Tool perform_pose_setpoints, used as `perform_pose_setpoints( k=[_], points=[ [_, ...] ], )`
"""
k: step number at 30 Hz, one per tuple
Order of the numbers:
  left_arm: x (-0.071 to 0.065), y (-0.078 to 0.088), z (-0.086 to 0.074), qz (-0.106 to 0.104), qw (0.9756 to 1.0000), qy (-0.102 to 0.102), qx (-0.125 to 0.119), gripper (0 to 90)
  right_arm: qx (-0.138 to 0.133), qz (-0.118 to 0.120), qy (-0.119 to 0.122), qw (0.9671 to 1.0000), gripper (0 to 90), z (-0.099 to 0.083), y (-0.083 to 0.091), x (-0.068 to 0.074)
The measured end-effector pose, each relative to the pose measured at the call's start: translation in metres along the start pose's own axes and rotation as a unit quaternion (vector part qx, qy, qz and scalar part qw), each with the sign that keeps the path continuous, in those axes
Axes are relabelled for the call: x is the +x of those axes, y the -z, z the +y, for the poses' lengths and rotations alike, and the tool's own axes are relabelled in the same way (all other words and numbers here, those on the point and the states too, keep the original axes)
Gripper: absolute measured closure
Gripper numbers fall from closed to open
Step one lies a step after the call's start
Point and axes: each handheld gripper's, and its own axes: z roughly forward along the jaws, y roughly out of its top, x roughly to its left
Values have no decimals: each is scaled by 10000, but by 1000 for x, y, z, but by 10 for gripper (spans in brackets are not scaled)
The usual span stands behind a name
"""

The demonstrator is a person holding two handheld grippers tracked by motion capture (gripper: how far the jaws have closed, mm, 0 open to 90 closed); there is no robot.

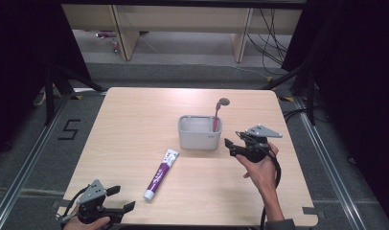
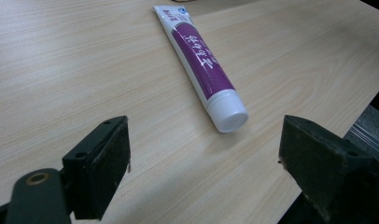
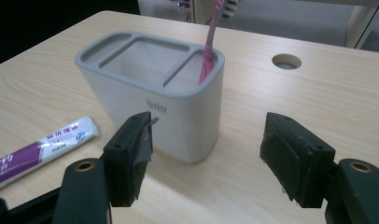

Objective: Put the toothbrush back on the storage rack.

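Toothpaste [image 1: 161, 174] lies lower centre of the surface [image 1: 135, 120], cap toward your left tongs [image 1: 120, 199], which are released. Bring them squarely over the tube's middle. Further right, your right tongs [image 1: 233, 146] gape empty beside the holder [image 1: 199, 136] with its toothbrush [image 1: 216, 115].

Bright, even overhead light on the table [image 1: 135, 124], dark surroundings, soft shadows, slight blur.

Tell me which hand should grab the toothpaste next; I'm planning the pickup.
Left, probably. The left gripper is open, the toothpaste cap just ahead between its fingers. The right gripper is by the holder.
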Motion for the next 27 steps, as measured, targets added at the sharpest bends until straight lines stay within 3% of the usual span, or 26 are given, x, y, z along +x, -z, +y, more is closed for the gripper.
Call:
perform_pose_setpoints(
  k=[1, 2, 3, 5, 6, 9, 10, 12, 13, 14, 17, 18, 19, 22, 24, 26, 27],
  points=[
    [0, 0, 0, -20, 10000, -8, -4, 161, -87, -56, 75, 9999, 343, -5, 2, -2],
    [0, 0, 0, -39, 10000, -13, -7, 161, 20, -17, 17, 10000, 342, -10, 3, -2],
    [0, 0, 0, -50, 10000, -7, -30, 161, 107, -47, 119, 9999, 342, -15, 5, -5],
    [-1, 0, 0, -66, 10000, -21, -22, 161, 101, -92, -99, 9999, 343, -27, 8, -7],
    [-1, 0, 0, -67, 10000, -22, -19, 161, 176, -102, 29, 9998, 344, -32, 10, -11],
    [-1, -1, 0, -46, 10000, -7, -5, 161, 232, -108, -55, 9997, 344, -42, 14, -16],
    [0, 0, 0, -54, 10000, -12, -8, 161, 257, -132, -189, 9994, 344, -44, 15, -14],
    [0, 0, 0, -61, 10000, 2, -13, 161, 220, -114, -94, 9996, 346, -49, 17, -18],
    [0, 0, 0, -57, 10000, 8, -19, 161, 335, -173, -229, 9990, 347, -50, 20, -15],
    [0, 0, 1, -84, 10000, 15, -15, 161, 252, -181, -8, 9995, 347, -52, 20, -17],
    [-2, -1, 3, -110, 9999, -24, -15, 161, 258, -134, -29, 9996, 350, -58, 20, -17],
    [-2, -1, 3, -124, 9999, -15, 5, 161, 379, -88, -163, 9991, 350, -61, 21, -14],
    [-3, -2, 3, -142, 9999, -31, 9, 161, 365, -14, -62, 9993, 350, -63, 20, -16],
    [-2, -3, 2, -133, 9999, -32, 26, 161, 399, -126, 37, 9991, 350, -68, 23, -16],
    [-2, -3, 3, -144, 9999, -10, 7, 161, 403, 7, -55, 9992, 350, -73, 26, -13],
    [-2, -4, 3, -106, 9999, -11, 57, 161, 404, 12, 46, 9992, 350, -78, 28, -11],
    [-1, -5, 3, -137, 9999, -31, 58, 161, 421, -16, -84, 9991, 350, -81, 29, -8]
  ],
)
